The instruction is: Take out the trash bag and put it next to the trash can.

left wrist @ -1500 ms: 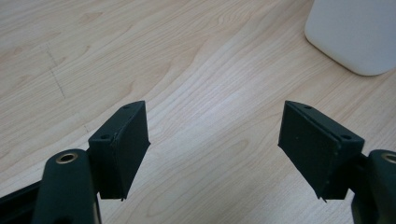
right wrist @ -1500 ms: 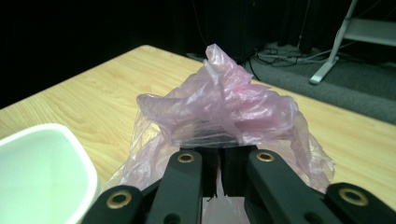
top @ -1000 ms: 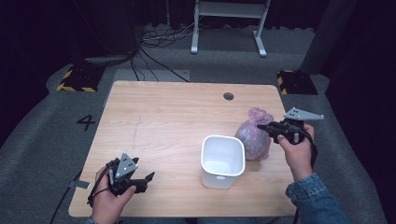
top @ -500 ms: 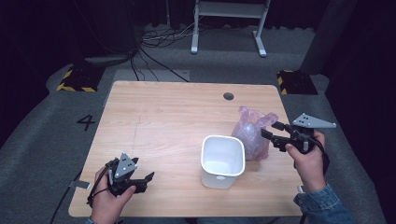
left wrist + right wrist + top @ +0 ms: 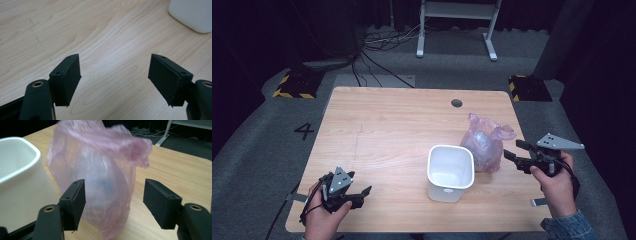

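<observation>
Jaws spread, nothing held: right gripper just beside crumpled translucent pink plastic bag, standing near light wooden table's right edge, beside white rounded-square plastic bin. Left gripper, likewise released, near front left corner. Risk: flimsy film slipping or toppling under a shallow pinch.

High view: fixed overhead, facing forward and down, whole wooden table centre frame. Left gripper view: low, close over bare tabletop, white bin clipped at upper right; bin shared with high view. Right gripper view: near table level, close on pink bag mid-frame, bin at left edge.
</observation>
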`<state>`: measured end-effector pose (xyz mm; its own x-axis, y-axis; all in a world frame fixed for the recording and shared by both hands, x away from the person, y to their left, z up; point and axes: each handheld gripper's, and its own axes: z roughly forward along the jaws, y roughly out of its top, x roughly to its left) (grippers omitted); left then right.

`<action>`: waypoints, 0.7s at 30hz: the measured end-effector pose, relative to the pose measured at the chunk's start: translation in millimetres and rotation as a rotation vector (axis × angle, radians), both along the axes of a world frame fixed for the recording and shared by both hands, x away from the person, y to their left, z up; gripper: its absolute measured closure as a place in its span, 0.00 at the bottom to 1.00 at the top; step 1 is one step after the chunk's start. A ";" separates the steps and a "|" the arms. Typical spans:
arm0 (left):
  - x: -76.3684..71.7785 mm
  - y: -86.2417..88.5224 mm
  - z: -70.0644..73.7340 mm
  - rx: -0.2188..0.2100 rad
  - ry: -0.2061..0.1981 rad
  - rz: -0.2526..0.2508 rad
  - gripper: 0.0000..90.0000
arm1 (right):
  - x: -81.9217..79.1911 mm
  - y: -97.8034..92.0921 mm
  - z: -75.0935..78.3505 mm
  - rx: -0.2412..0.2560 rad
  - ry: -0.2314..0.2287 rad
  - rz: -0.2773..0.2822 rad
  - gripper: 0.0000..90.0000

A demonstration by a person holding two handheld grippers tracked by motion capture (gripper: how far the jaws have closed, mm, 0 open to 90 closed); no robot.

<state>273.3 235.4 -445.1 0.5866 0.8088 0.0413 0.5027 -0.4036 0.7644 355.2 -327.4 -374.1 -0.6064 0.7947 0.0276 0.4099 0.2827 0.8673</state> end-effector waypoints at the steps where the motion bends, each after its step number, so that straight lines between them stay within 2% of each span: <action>1: 0.0 0.0 0.0 0.000 0.000 0.000 0.28 | -0.7 -2.2 -2.4 -0.004 0.000 -0.001 0.38; 10: -0.1 11.0 -10.4 -0.002 0.011 0.022 0.28 | -7.8 -16.0 -28.0 -0.030 0.040 -0.032 0.35; 11: 0.7 12.9 -13.6 0.000 0.014 0.024 0.28 | -9.3 -18.6 -36.3 -0.036 0.053 -0.040 0.35; 16: 3.6 17.4 -23.7 0.008 0.028 0.026 0.29 | -14.1 -23.6 -59.7 -0.060 0.094 -0.060 0.34; 17: 3.6 17.4 -23.7 0.008 0.028 0.026 0.29 | -14.1 -23.6 -59.7 -0.060 0.094 -0.060 0.34; 19: 6.1 20.6 -30.6 0.015 0.038 0.036 0.29 | -15.2 -26.4 -74.6 -0.077 0.118 -0.069 0.34; 20: 6.1 20.6 -30.6 0.015 0.038 0.036 0.29 | -15.2 -26.4 -74.6 -0.077 0.118 -0.069 0.34; 21: 7.6 22.0 -35.0 0.018 0.054 0.038 0.29 | -15.9 -27.5 -83.6 -0.103 0.136 -0.065 0.33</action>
<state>280.9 257.4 -480.2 0.5570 0.8302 0.0249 0.5582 -0.3964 0.7289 339.3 -354.9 -457.7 -0.5503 0.8347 0.0223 0.5415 0.3365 0.7704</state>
